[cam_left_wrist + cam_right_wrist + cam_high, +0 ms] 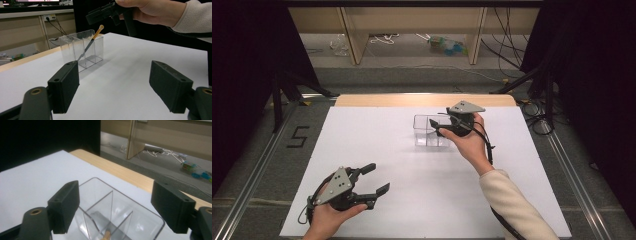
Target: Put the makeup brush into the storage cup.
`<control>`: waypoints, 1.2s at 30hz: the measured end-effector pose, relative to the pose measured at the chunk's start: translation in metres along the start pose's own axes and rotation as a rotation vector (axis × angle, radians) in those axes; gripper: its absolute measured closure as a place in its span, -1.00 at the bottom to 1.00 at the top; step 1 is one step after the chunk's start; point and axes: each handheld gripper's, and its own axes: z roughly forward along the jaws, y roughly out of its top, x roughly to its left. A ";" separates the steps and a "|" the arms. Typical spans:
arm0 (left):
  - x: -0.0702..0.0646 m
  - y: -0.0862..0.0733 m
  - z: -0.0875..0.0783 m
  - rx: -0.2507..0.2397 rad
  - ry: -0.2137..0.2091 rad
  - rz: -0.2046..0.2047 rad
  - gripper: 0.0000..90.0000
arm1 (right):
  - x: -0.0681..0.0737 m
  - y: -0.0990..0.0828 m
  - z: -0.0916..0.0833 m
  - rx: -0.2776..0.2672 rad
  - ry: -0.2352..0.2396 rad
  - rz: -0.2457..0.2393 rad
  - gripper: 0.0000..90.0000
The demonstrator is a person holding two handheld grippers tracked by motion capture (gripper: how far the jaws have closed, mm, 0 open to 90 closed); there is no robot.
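Right tongs (435, 125) hover over the clear plastic organizer (428, 131), jaws spread wide with nothing between them. In the right gripper view the organizer's dividers (110, 205) sit directly below the jaws and the wooden tip of a brush (107, 235) pokes up at the bottom edge. In the left gripper view the brush (90, 42) stands tilted inside a compartment at the organizer's right end, tan handle end up and sticking above the rim, free of the right tongs (100, 13) above it. Organizer sits on the white bench (412, 200) toward the far side, right of centre. Left tongs (377, 179) rest low at the near left corner of the bench, jaws wide, empty, well apart from the organizer. Cream sleeve (512, 200) on the right forearm.
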 end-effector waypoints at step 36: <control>0.000 0.000 0.000 0.001 0.008 0.002 -0.46 | -0.004 -0.031 -0.070 -0.009 0.039 0.017 -0.56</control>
